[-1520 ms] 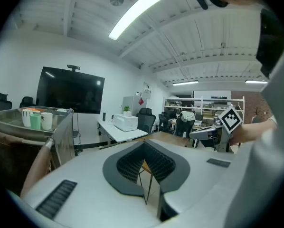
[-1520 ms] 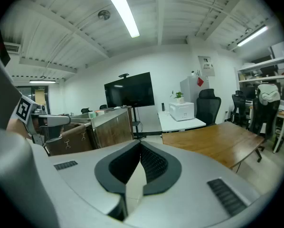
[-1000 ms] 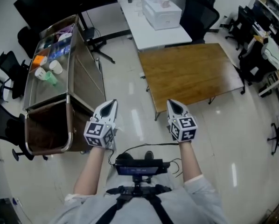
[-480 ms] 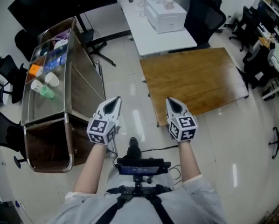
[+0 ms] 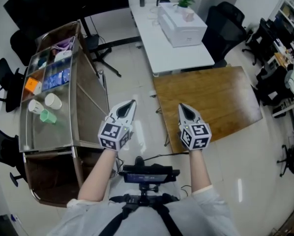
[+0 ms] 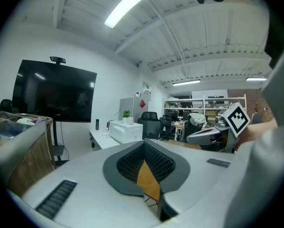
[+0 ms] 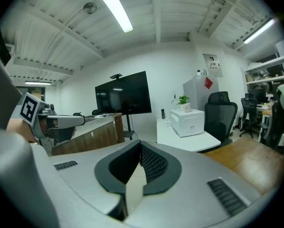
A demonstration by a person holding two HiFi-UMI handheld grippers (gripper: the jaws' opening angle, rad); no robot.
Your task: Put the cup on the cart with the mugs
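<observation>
Both grippers are up at chest height, side by side and well apart, pointing forward. The left gripper (image 5: 129,106) is clenched with nothing between its jaws; its own view shows only room and floor past the tips. The right gripper (image 5: 185,110) is likewise closed and empty. No cup is carried.

The key relation is that the cart (image 5: 51,134) stands to the person's left, its long axis running away from them, its near end roughly level with the left gripper. The only cups clearly in view already sit on its top tray, toward the near end: two white cups (image 5: 52,101) and a green cup (image 5: 47,116) lying just beside them. They lie left and slightly forward of the left gripper, so that gripper is clearly the nearer one. The right gripper is over the edge of the wooden worktop (image 5: 211,100), with the left gripper between it and the cart.

Which cup is the task's own is not certain. It may be one of those on the tray. A small pale thing (image 5: 188,15) on the white box (image 5: 181,26), far ahead on the white worktop (image 5: 176,53), is too small to tell.

Judgement: if a cup has yet to be fetched, it lies straight ahead, far from both grippers. If it is already on the tray, only a leftward reach by the left gripper would matter.
</observation>
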